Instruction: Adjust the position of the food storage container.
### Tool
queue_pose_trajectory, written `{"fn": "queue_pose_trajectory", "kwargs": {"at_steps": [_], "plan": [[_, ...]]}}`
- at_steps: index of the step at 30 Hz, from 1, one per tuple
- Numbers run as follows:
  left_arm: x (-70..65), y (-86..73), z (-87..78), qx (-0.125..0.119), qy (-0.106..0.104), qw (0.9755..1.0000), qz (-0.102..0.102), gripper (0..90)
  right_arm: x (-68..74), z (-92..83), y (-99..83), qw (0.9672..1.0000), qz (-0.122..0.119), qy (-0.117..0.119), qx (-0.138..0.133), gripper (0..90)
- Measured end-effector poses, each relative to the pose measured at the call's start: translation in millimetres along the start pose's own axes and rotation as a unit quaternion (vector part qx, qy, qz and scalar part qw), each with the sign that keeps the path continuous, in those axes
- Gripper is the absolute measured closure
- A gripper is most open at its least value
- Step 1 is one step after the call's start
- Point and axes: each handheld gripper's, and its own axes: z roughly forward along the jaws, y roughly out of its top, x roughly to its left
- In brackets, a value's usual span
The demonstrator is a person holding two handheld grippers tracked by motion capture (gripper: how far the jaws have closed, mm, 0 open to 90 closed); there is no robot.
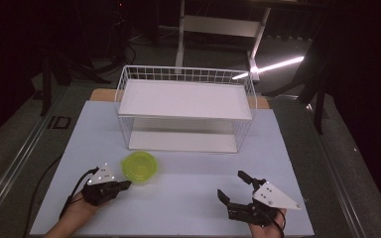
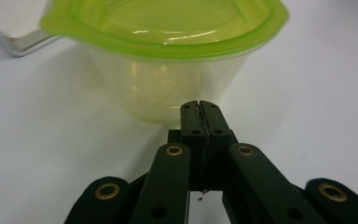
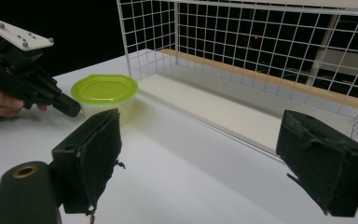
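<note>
Left gripper view looks straight at the small translucent plastic tub with a lime-green lid point(image 2: 163, 56), which stands upright on the white tabletop point(image 2: 317, 93) just in front of the white wire-mesh shelf rack point(image 1: 186, 106). The left gripper point(image 2: 200, 109) has its jaws clenched together with nothing between them, the tips close against the tub's lower wall; whether they touch it I cannot tell. Held shut and low like that, it looks set to nudge the tub rather than to pick it up, since closed jaws cannot take the wide body.

From the right gripper view, the tub sits near the rack's front left corner, with the left gripper at its side. The right gripper point(image 1: 238, 191) rests well apart on the near right of the table, jaws released and wide, seemingly waiting. The rack's lower white board point(image 3: 214, 109) lies open towards the tub; the raised front edge of that board and the corner wire could catch the tub if it is slid in.
</note>
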Motion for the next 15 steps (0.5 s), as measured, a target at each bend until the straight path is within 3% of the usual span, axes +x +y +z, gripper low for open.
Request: {"fn": "queue_pose_trajectory", "kwargs": {"at_steps": [5,15], "plan": [[-0.9,-0.1,-4.0,0.008,0.006,0.9999,0.0,90.0,-0.5,0.2,-0.1,1.0,-0.001,0.001,0.0,13.9],[25.0,-2.5,-5.3,0.017,0.056,0.9977,-0.034,90.0,0.9,1.9,0.4,1.0,-0.004,0.005,0.002,14.0]]}}
